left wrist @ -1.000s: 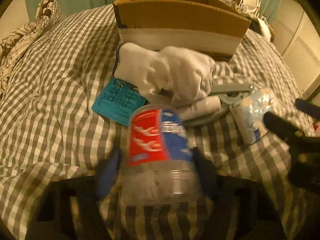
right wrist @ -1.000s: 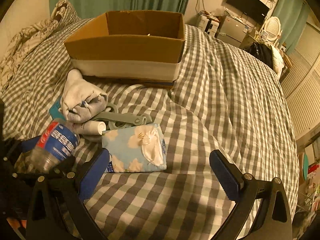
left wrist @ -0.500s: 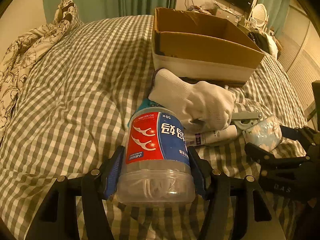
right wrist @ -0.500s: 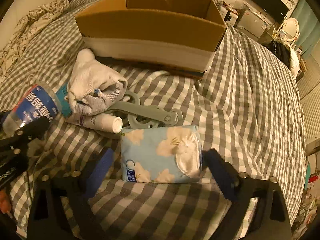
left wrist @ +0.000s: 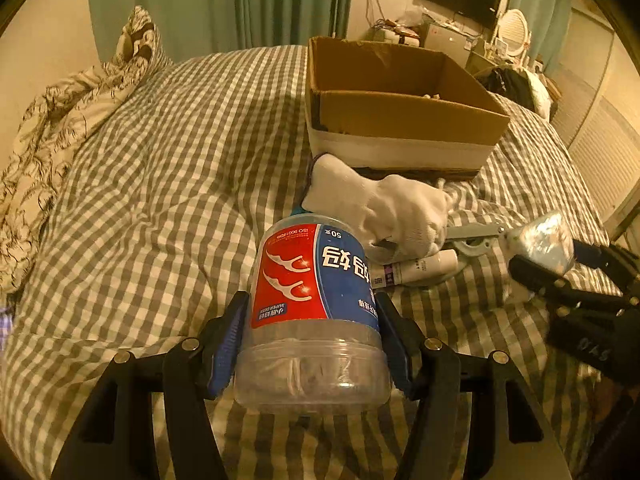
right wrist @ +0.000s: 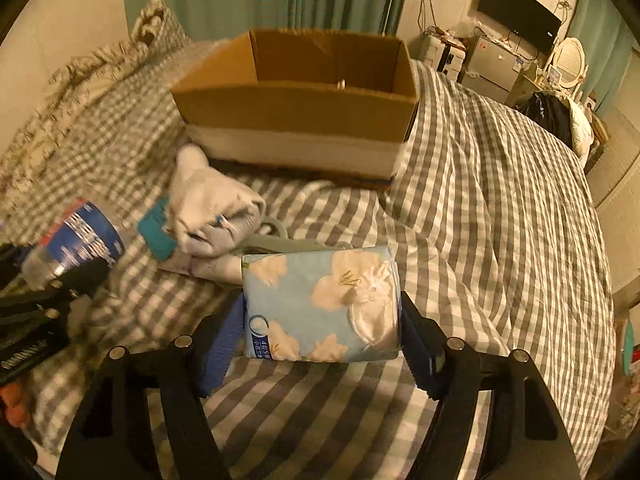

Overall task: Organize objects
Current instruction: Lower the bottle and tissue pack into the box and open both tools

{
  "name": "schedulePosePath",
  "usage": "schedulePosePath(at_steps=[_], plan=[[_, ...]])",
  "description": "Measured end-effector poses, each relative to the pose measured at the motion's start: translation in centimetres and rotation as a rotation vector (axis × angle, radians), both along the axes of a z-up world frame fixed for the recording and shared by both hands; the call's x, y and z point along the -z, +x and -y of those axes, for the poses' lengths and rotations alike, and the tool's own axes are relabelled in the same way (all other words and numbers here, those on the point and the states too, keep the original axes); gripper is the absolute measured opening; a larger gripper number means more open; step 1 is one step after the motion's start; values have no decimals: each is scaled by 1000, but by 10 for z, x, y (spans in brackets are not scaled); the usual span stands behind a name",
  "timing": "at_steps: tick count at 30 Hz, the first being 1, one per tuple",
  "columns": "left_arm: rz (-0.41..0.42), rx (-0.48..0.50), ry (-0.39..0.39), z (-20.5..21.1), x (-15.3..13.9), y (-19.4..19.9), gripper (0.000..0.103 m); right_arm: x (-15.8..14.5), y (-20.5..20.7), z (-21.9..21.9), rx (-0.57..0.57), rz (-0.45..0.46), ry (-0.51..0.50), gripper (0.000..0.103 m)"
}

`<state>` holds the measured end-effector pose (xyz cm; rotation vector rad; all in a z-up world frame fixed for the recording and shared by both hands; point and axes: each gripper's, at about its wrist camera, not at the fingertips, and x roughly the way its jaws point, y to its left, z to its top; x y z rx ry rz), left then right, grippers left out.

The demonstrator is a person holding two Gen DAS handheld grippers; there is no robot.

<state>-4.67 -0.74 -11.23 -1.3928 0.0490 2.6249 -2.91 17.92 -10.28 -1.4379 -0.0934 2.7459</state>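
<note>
My left gripper (left wrist: pixel 312 310) is shut on a clear plastic jar (left wrist: pixel 316 276) of floss picks with a red and blue label, held above the checked bedspread (left wrist: pixel 160 200). In the right wrist view the same jar (right wrist: pixel 86 236) shows at the far left. My right gripper (right wrist: pixel 320 312) has its jaws closing on a light blue flowered tissue pack (right wrist: pixel 316 296); both blue pads touch its sides. An open cardboard box (right wrist: pixel 296 108) stands on the bed behind the pile of things.
Between the grippers and the box lie a white sock bundle (left wrist: pixel 384 208), a white tube (left wrist: pixel 416 268), a grey clip-like tool (left wrist: pixel 476 232) and a teal card (right wrist: pixel 158 236). Patterned pillows (left wrist: pixel 60 120) lie far left. Furniture (right wrist: pixel 492 64) stands beyond the bed.
The right jaws came from wide open beside the tissue pack to closed around it. The left gripper has risen with the jar, and the box interior now shows.
</note>
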Motion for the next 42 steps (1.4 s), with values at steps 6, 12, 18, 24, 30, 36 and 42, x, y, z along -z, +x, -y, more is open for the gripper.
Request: schedulePosePath(at_steps=[6,12,18,24,30,36,42], plan=[[-37,13,32,-4,-24,-6,63,-36,5,5,-21,-92,-9,72],[-107,40,69,-13,-64,-30,63,-75,-6,2,-35,-181,15,72],[-186,64,69,-24,-100,-66,63,-112,-33,-5,-37,-268,30,72],[-239,73,63,-37,-125,-114,63,-144,-72,-9,-43,-337,27,72],[-237,82,53,-48,-123,-167,63,-152,-119,-28,-22,-352,5,72],[-213,106,25,-65,-101,-208,63,-139,-168,-44,7,-323,-16,72],[-176,126,30,-76,-72,-235,63,-115,-199,-55,26,-297,-42,72]])
